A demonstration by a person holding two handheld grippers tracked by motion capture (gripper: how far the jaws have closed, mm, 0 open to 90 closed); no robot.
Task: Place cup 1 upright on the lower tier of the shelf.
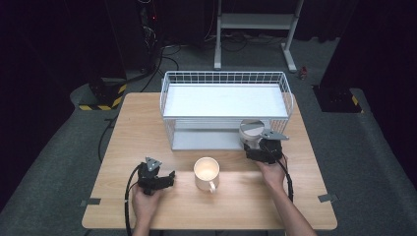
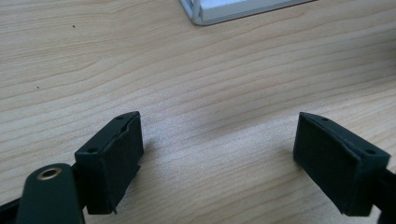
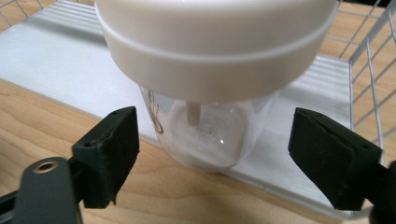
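Dark room, pale wooden table (image 1: 236, 196): right gripper (image 3: 212, 144) has its jaws apart around a clear glass jar with a white lid (image 3: 210, 135) on the wire rack's lower shelf (image 3: 70, 79) (not gripped yet). Left gripper (image 2: 217, 154) idles agape; the grab is ahead.

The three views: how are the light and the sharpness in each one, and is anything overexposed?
High view: bright light on the table, dark room behind, and the inside of the mug glows overexposed. Left gripper view: even light, sharp wood grain, soft shadows under the jaws. Right gripper view: the close lid of the jar is a little soft, with small glints on the glass.
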